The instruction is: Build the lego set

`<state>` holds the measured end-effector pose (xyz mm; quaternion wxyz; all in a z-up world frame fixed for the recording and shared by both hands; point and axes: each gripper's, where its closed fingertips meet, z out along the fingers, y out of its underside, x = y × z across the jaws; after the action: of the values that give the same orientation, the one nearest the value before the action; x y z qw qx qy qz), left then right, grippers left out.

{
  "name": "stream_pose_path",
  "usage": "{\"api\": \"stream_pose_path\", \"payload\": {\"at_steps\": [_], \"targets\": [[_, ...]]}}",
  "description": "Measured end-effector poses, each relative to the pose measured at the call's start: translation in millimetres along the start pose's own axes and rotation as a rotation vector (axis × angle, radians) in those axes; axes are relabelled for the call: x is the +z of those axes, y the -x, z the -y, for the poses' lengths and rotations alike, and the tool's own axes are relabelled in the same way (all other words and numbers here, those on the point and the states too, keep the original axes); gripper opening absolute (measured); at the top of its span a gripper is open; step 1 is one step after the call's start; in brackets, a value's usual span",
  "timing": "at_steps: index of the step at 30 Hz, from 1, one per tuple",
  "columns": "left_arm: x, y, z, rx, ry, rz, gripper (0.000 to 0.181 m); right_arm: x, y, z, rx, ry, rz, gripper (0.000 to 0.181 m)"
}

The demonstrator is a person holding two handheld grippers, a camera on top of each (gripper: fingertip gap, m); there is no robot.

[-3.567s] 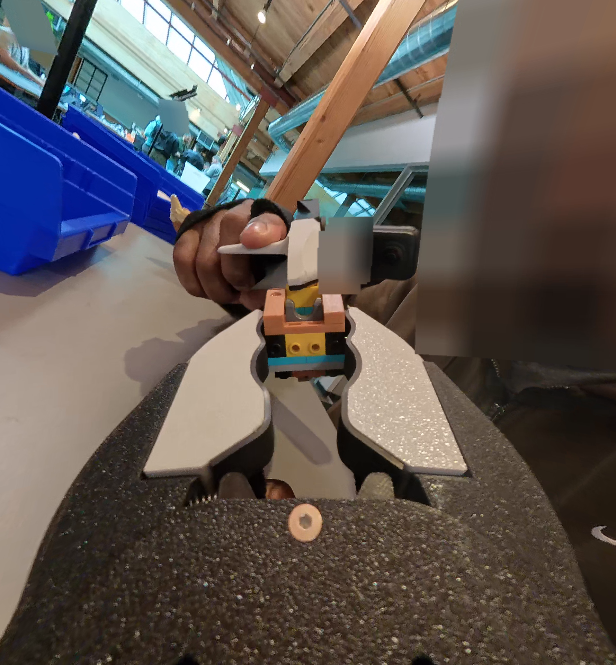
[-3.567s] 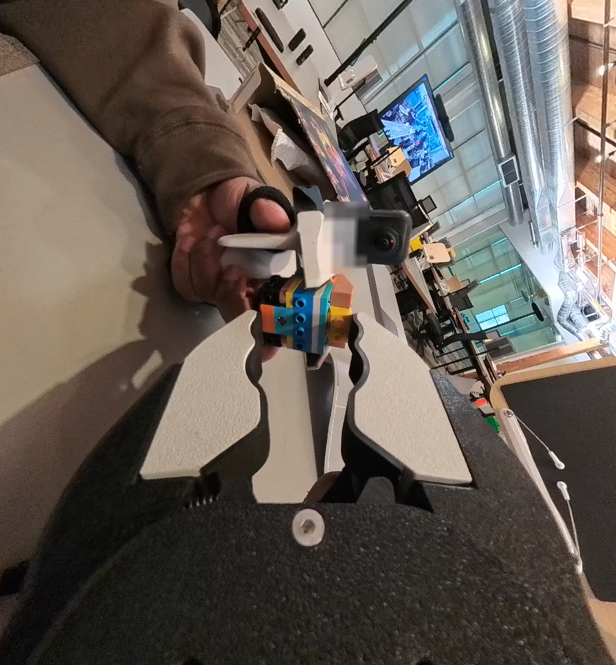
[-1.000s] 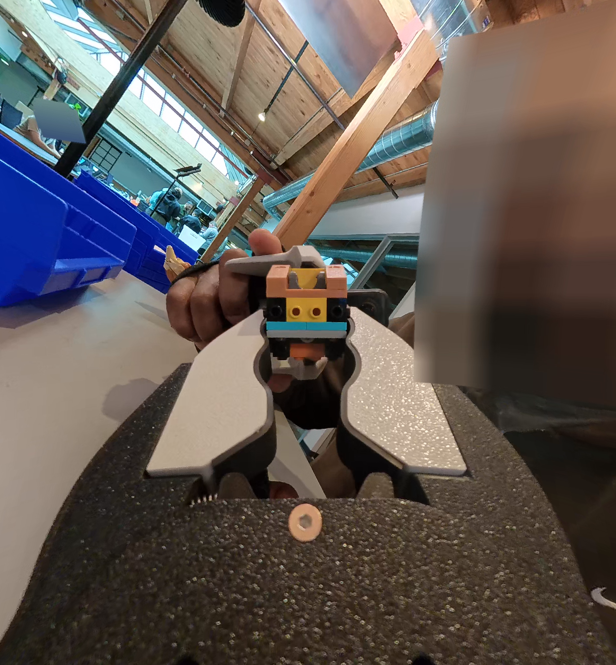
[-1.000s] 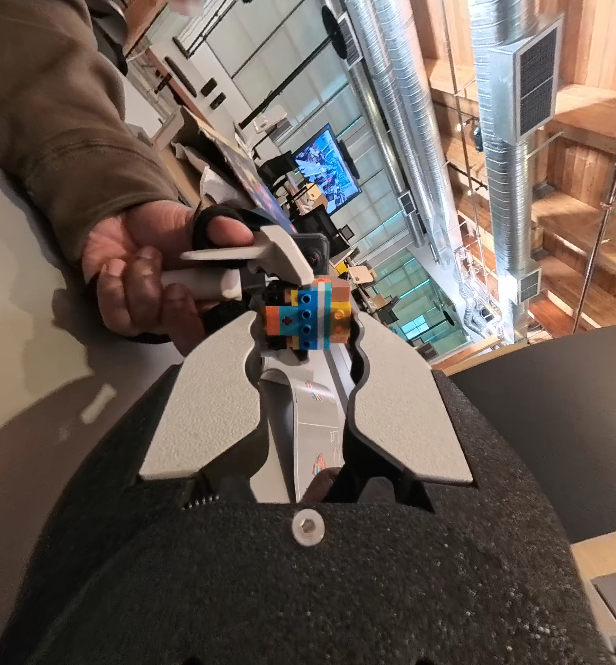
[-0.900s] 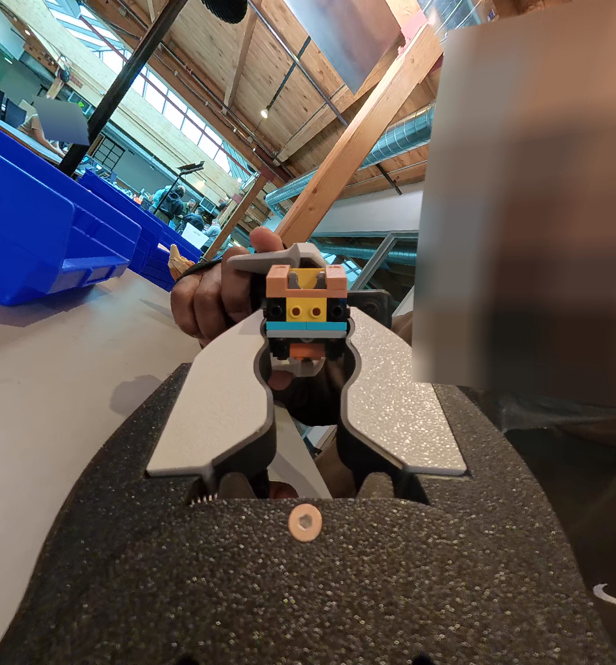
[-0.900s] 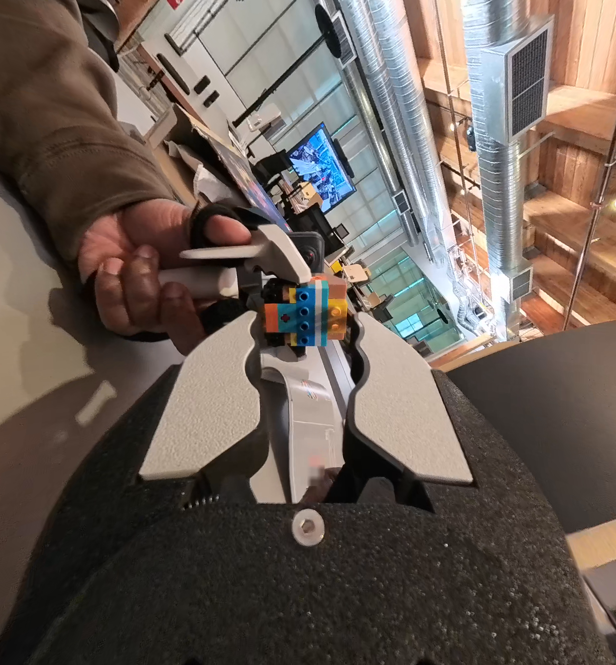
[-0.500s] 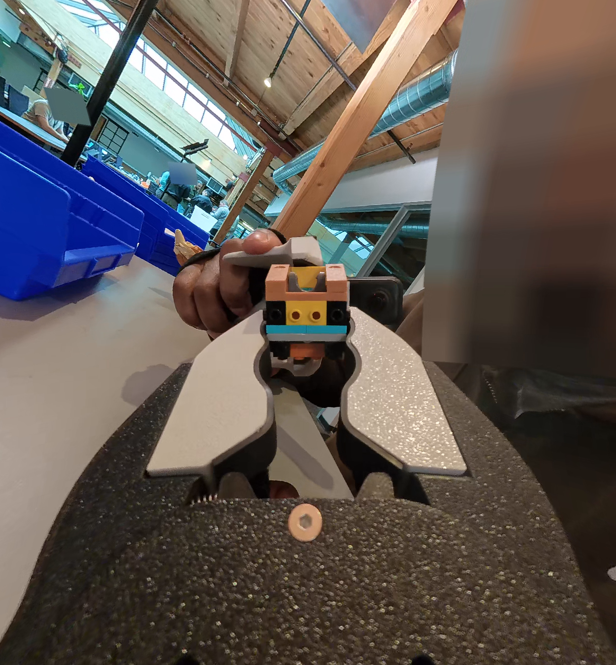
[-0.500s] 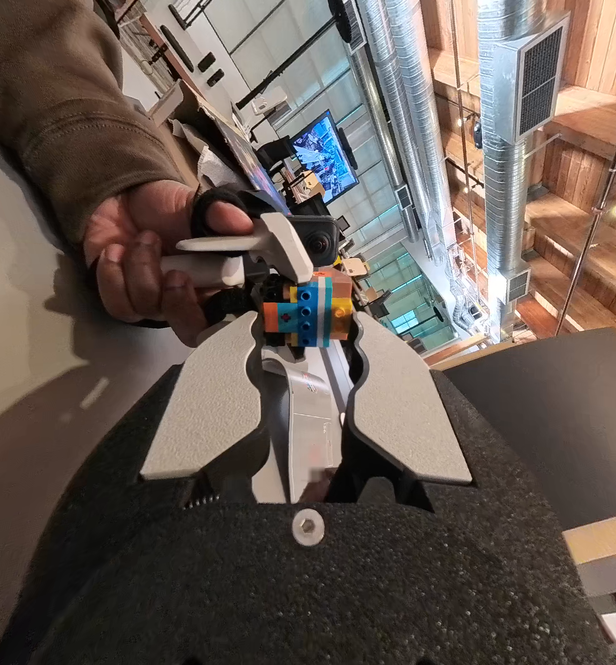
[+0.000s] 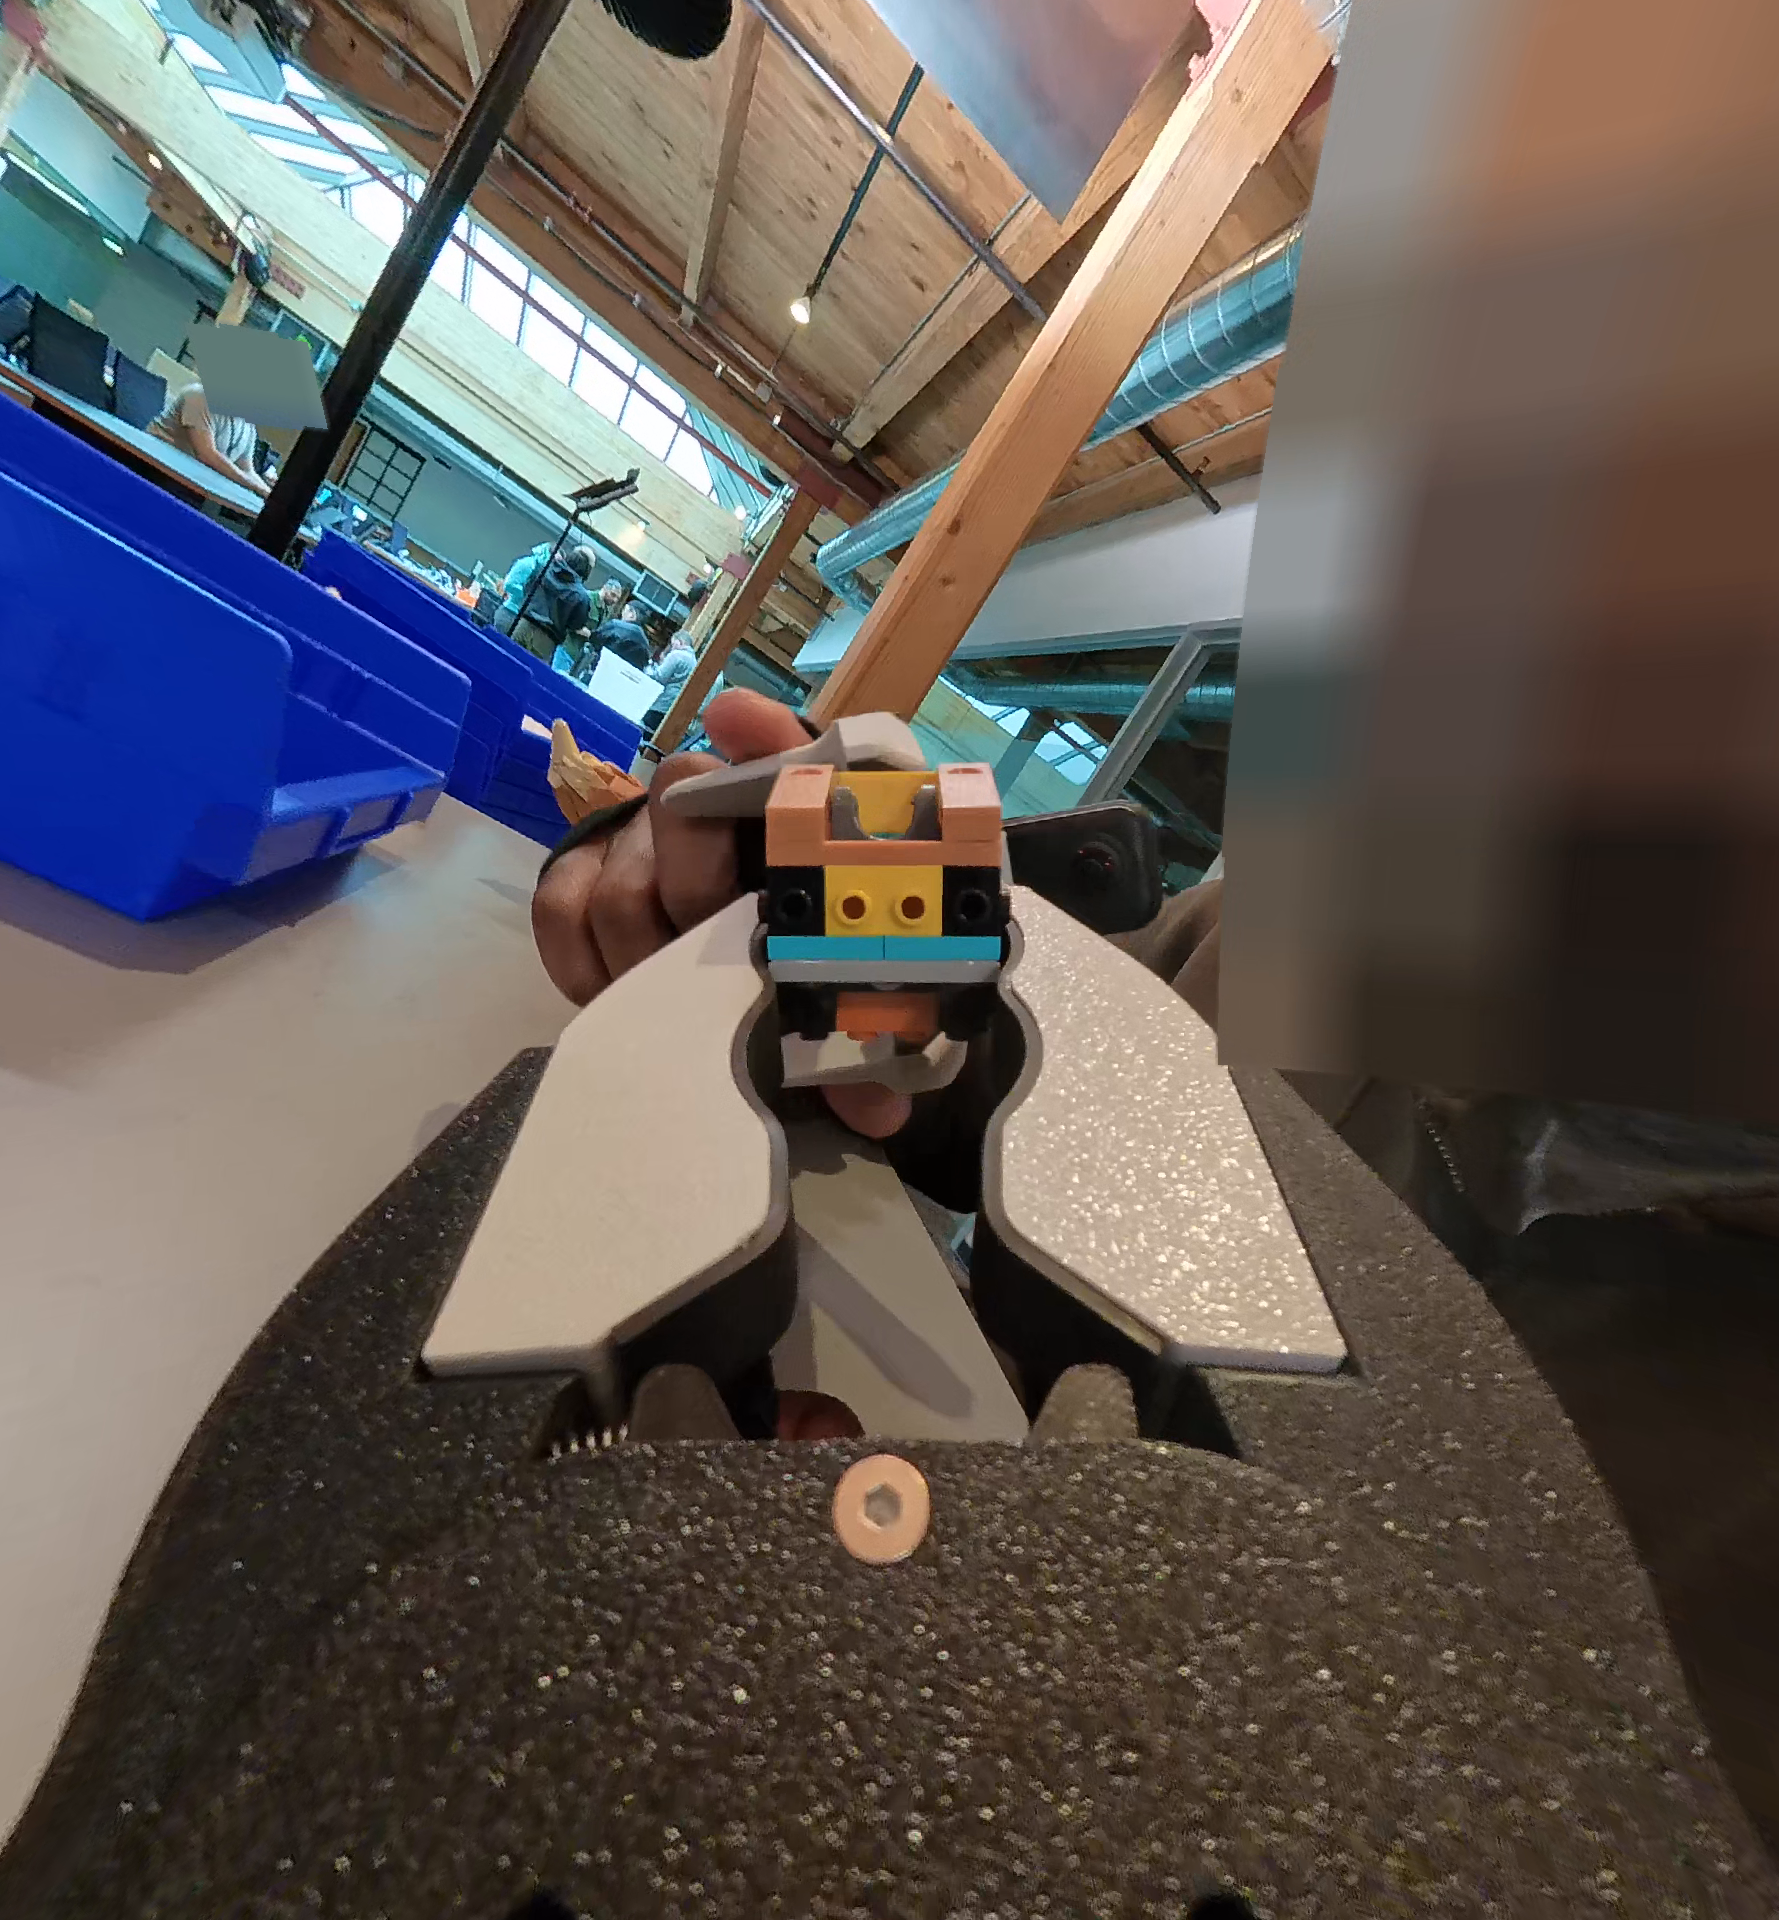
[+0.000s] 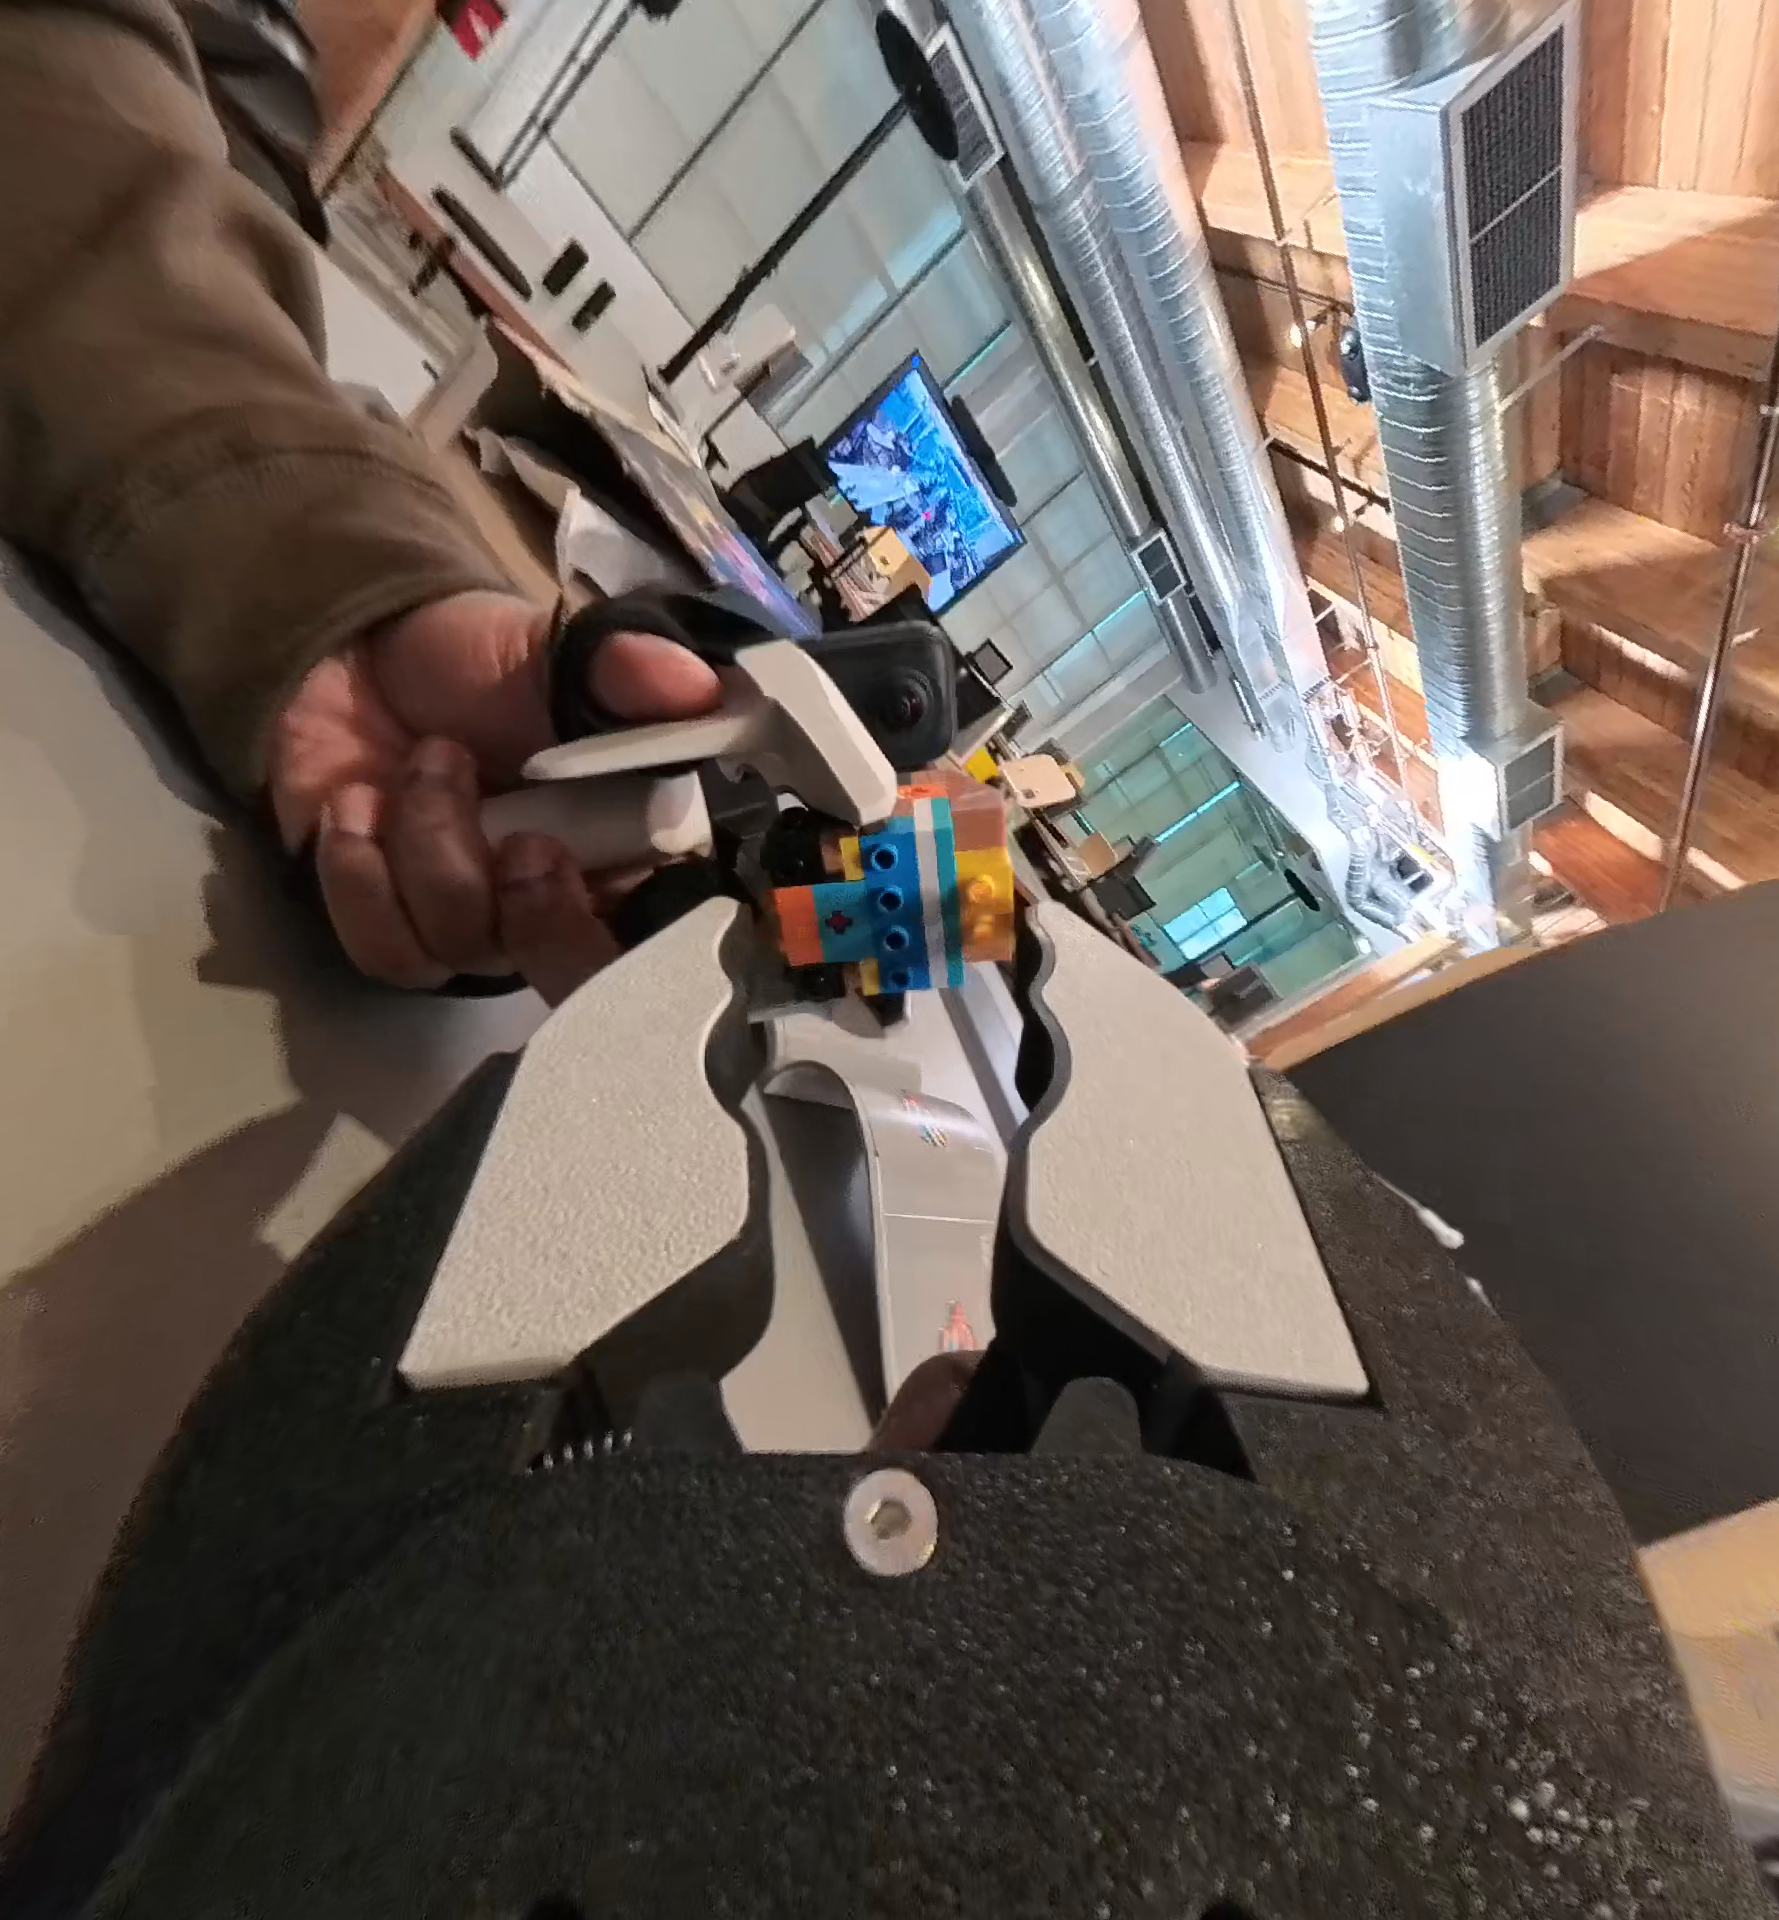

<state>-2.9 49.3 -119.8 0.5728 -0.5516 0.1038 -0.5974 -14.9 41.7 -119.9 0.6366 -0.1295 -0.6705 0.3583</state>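
A small lego model (image 9: 880, 883) of tan, yellow, black, teal and orange bricks is held in the air between both grippers. My left gripper (image 9: 885, 940) is shut on its two sides. The right gripper's grey fingers (image 9: 843, 743) clamp it from above and below, with a hand (image 9: 636, 894) behind them. In the right wrist view the model (image 10: 890, 914) shows its blue studded face, and my right gripper (image 10: 885, 935) is shut on it. The left gripper's white fingers (image 10: 812, 722) cross it there, held by a hand (image 10: 417, 790) in a brown sleeve.
Blue plastic bins (image 9: 137, 727) stand at the back left of the grey table (image 9: 137, 1143). A person's dark-clothed body fills the right of the left wrist view. A black surface (image 10: 1539, 1195) lies to the right in the right wrist view. The grippers are tip to tip, or close to it.
Both grippers have stayed shut on the model. The pair has lifted and tilted a little, so more ceiling shows than 3.6 s ago. In the last second only small shifts.
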Motion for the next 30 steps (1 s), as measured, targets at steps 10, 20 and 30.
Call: {"api": "stream_pose_path", "payload": {"at_steps": [10, 20, 30], "targets": [[-15, 4, 10, 0.095, 0.013, 0.016, 0.037, -2, -6, -16, 0.155, 0.02, 0.009, 0.045], [-17, -4, 14, 0.121, -0.015, -0.021, 0.037, -8, -19, -46, 0.259, 0.102, -0.048, 0.033], [-18, -22, 16, 0.218, -0.039, -0.095, 0.037, -4, -11, -78, 0.46, 0.164, -0.017, 0.018]]}}
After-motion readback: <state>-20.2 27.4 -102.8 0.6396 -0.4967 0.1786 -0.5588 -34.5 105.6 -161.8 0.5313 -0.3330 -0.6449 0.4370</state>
